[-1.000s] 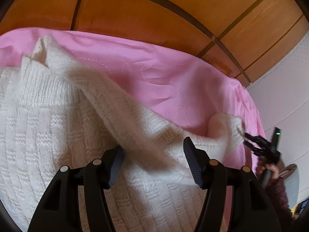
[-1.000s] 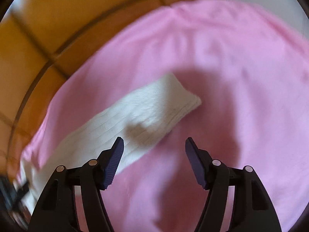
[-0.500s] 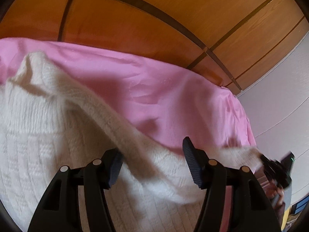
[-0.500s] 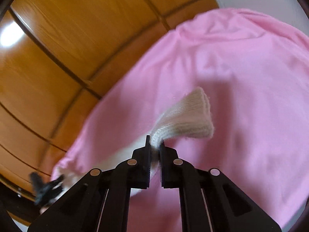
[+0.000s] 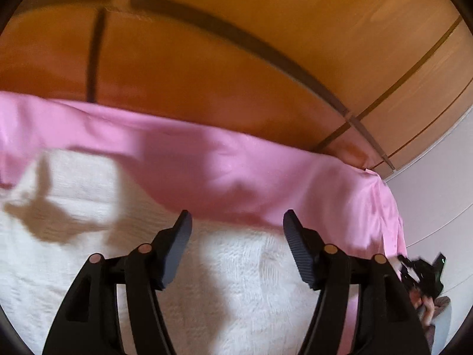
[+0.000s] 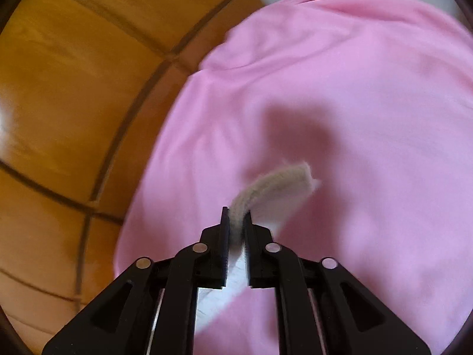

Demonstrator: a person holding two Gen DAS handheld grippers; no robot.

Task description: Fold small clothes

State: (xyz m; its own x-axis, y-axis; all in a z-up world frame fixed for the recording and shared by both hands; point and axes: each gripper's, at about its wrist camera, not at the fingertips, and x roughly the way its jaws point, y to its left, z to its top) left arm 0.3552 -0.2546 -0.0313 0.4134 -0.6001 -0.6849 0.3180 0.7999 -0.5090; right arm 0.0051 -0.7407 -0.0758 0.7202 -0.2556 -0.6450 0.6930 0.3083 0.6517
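Note:
A white knit sweater point(image 5: 74, 207) lies spread on a pink sheet point(image 5: 266, 171). My left gripper point(image 5: 236, 216) hovers over the sweater's edge; its jaws are opening and nothing is between them. In the right wrist view my right gripper point(image 6: 236, 211) pinches the sweater's sleeve point(image 6: 280, 179) just behind the cuff, which sticks up past the fingertips above the pink sheet point(image 6: 354, 88). Its jaws are starting to open with the sleeve still between them. The left wrist view shows the right gripper point(image 5: 422, 272) small at the far right edge.
Orange wooden floor point(image 5: 236, 59) lies beyond the sheet's far edge, and also left of the sheet point(image 6: 59, 88) in the right wrist view. A white wall point(image 5: 437, 177) rises at the right. A person's hand point(image 5: 425, 304) holds the right gripper.
My right gripper closed on the sleeve near its cuff and lifted it off the sheet. The sleeve that crossed between my left fingers was drawn away to the right. Both hands moved.

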